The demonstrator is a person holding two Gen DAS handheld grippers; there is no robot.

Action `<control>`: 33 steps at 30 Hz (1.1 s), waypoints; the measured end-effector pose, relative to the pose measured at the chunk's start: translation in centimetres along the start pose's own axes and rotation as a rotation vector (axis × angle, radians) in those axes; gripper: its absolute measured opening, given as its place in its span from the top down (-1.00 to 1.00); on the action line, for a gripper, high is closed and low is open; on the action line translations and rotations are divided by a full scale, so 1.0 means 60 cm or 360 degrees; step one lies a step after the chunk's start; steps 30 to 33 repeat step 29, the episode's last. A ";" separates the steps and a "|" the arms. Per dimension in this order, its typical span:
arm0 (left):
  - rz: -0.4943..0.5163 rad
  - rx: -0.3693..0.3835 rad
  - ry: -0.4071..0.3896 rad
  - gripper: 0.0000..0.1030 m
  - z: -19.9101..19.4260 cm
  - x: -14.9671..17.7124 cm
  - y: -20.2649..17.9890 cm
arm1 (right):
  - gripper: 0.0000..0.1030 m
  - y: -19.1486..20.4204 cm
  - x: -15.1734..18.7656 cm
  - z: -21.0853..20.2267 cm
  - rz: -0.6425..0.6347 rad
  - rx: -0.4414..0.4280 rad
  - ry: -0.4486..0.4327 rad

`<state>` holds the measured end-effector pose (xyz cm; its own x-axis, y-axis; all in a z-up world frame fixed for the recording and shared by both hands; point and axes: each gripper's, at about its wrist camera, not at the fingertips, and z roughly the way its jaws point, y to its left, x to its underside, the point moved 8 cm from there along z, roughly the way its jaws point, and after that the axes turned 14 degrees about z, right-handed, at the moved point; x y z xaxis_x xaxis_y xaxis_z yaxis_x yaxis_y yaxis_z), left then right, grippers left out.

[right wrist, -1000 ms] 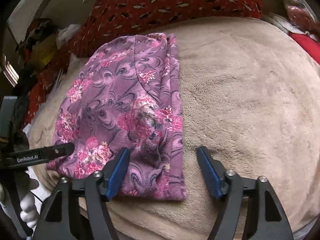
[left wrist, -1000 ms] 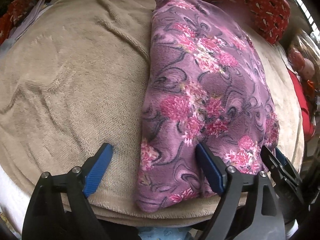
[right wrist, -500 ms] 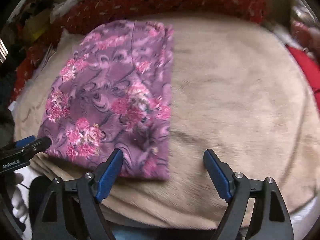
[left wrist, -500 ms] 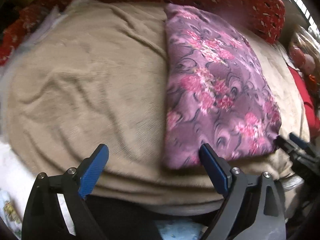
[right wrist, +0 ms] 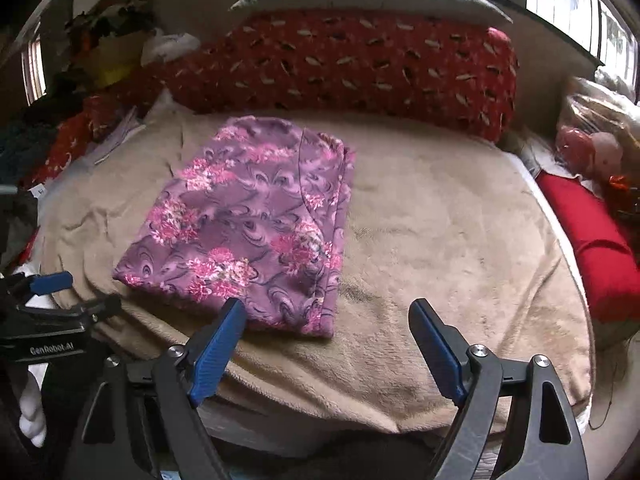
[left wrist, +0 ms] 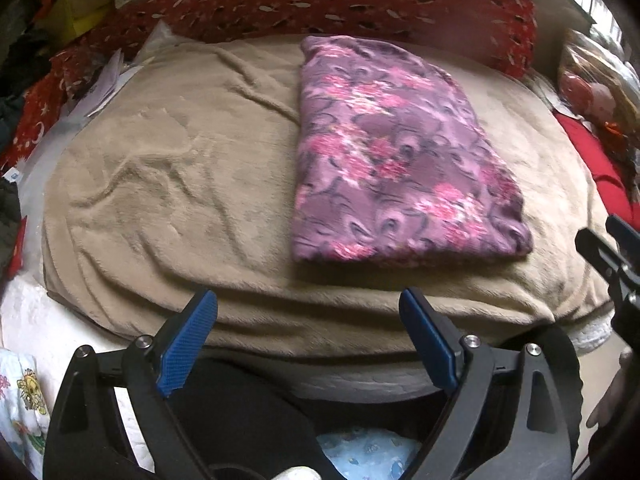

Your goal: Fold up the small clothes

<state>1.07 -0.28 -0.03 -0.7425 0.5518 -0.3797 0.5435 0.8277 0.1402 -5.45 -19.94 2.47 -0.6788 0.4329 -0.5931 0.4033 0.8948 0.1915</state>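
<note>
While the left tongs (left wrist: 308,340) hang wide open and empty, the garment (left wrist: 400,160) lies folded on the blanket (left wrist: 180,168). Right view: right tongs (right wrist: 328,344) gape too, holding nothing, near its corner. Risk: snagging that plush blanket, undoing the fold.

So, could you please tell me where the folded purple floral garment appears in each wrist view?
Left wrist view: the folded purple floral garment lies right of centre on the beige fleece blanket.
Right wrist view: the garment lies left of centre, its near edge just beyond the tool's left blue pad.
Shared landmark: the long red patterned bolster behind the blanket.
</note>
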 end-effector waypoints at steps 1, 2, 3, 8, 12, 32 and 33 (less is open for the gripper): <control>0.0013 0.0005 -0.0001 -0.80 -0.002 0.000 -0.005 | -0.68 -0.002 -0.003 -0.004 0.0007 0.0001 -0.0011; 0.0021 0.0009 -0.0004 -0.80 -0.004 -0.001 -0.011 | -0.69 -0.005 -0.004 -0.007 0.0013 0.0004 -0.0018; 0.0025 0.0014 -0.0007 -0.80 -0.006 0.000 -0.017 | -0.69 -0.009 -0.005 -0.012 0.0020 0.0008 -0.0027; 0.0035 0.0059 -0.0030 -0.80 -0.023 0.000 -0.038 | -0.69 -0.020 -0.010 -0.029 0.0051 0.0022 -0.0072; 0.0054 0.0093 -0.0065 -0.80 -0.037 -0.002 -0.050 | -0.71 -0.027 -0.010 -0.037 0.0066 0.0025 -0.0090; 0.0153 0.0073 -0.0210 -0.80 -0.096 -0.017 -0.109 | -0.73 -0.038 0.006 -0.039 0.0116 0.0004 -0.0038; 0.0153 0.0073 -0.0210 -0.80 -0.096 -0.017 -0.109 | -0.73 -0.038 0.006 -0.039 0.0116 0.0004 -0.0038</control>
